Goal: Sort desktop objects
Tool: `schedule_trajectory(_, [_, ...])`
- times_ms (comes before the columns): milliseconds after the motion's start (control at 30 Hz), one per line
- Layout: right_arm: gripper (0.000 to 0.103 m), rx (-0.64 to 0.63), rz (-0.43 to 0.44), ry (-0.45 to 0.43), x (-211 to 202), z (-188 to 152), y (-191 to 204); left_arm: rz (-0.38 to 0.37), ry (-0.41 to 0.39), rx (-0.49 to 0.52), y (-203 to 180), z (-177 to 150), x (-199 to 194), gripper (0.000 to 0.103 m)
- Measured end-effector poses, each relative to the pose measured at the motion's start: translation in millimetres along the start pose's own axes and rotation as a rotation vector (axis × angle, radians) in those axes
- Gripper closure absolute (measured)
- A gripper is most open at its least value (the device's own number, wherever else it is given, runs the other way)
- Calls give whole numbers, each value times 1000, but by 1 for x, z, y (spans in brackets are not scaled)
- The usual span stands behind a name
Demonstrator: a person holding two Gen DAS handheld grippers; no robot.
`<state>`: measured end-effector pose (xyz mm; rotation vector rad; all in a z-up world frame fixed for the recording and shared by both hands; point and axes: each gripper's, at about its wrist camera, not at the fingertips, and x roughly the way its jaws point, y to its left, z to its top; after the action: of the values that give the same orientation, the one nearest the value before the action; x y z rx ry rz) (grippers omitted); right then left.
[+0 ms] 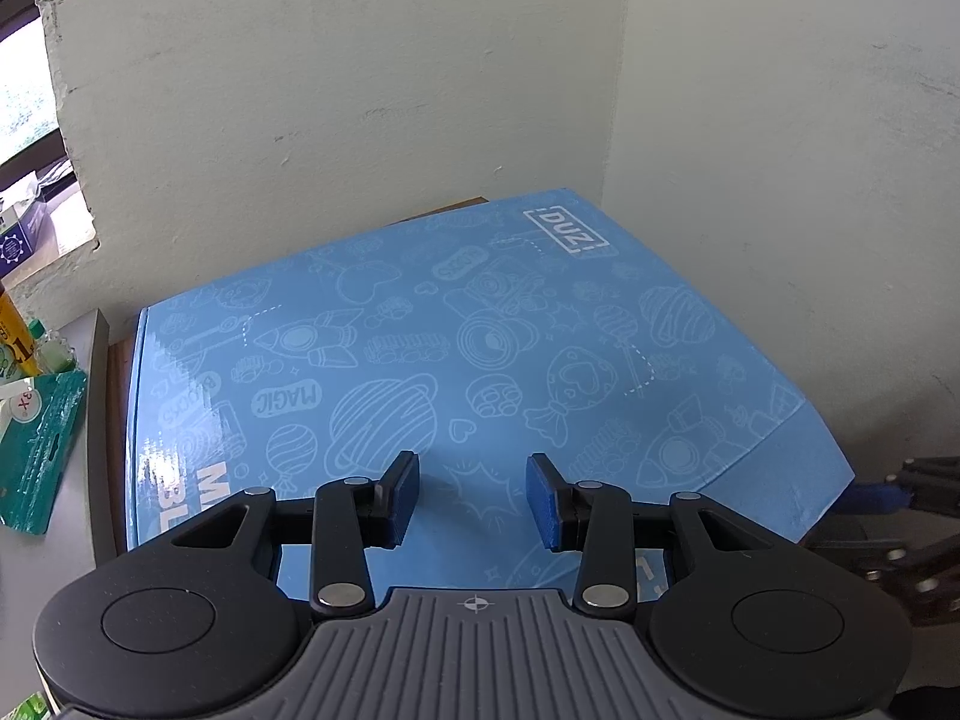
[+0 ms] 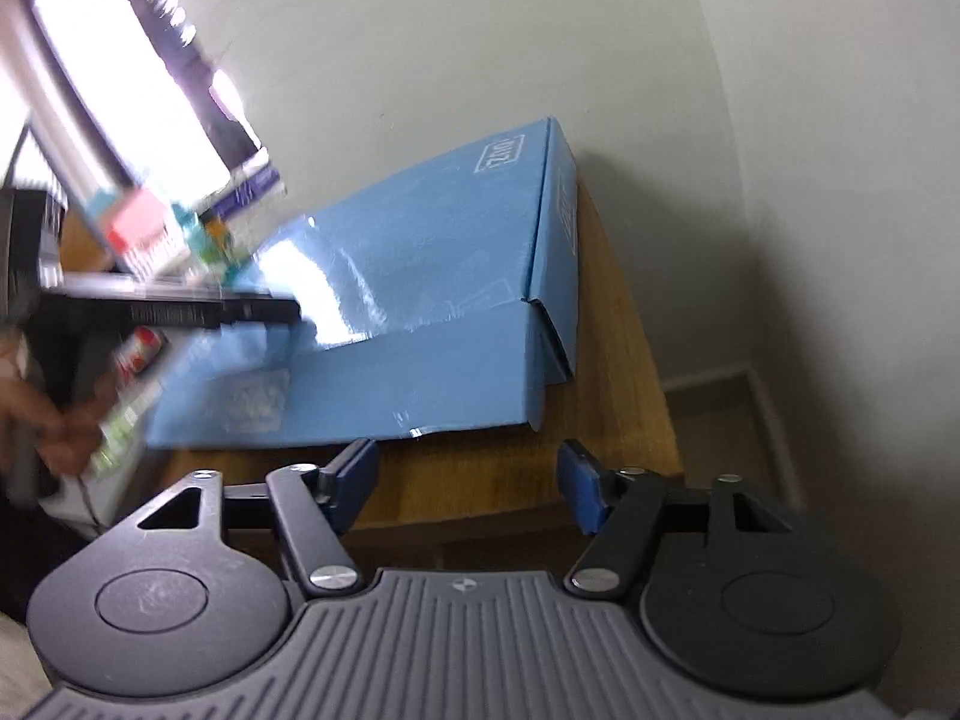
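Both tongs stand open and empty: left tongs (image 1: 473, 498) hover over the blue box (image 1: 480, 360), right tongs (image 2: 468, 480) near its front flap, probably to shift it. It lies on the wooden bench (image 2: 606, 324) against the wall, with a green packet (image 1: 36, 450) beside it.

The blue box (image 1: 456, 354) carries a white framed logo reading "DUZ" near its far corner, and the same logo shows, blurred, in the right wrist view (image 2: 420, 252). Among the white doodles on its lid the word "MAGIC" stands in a bubble, seen upside down. At the lid's near left edge are large white letters, partly cut off ("M" above "BL"). A teal packet (image 1: 42, 450) beside the box bears a round white sticker reading "3x"
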<state>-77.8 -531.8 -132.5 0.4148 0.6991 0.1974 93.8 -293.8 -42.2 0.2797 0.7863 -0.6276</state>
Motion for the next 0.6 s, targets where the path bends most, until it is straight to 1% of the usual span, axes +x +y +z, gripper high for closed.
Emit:
schedule_trajectory(67, [48,-37,-44,-8,6,-5,4,0,-1,-2,0,0,0,61])
schedule_trajectory(133, [62,-63,-79,-39,9,-9,7,2,-3,-2,0,-1,0,61])
schedule_trajectory(233, [73,-87,-137,-87,13,-13,9,3,-9,-6,1,-2,1,61])
schedule_trajectory(333, [79,-122,-181,-151,13,-19,13,4,-12,-5,1,-2,1,61])
schedule_trajectory(367, [80,-133,-190,-164,13,-21,13,4,-12,-4,1,-2,1,61])
schedule_trajectory(400, [81,-140,-199,-171,14,-23,14,4,-13,-4,1,-3,1,61])
schedule_trajectory(467, [87,-150,-217,-179,16,-24,15,4,-16,-3,2,-3,0,61])
schedule_trajectory(500, [93,-155,-230,-188,18,-24,15,5,-17,-3,2,-3,0,61])
schedule_trajectory(600, [97,-185,-257,-213,20,-27,18,6,-17,-3,2,-3,0,61])
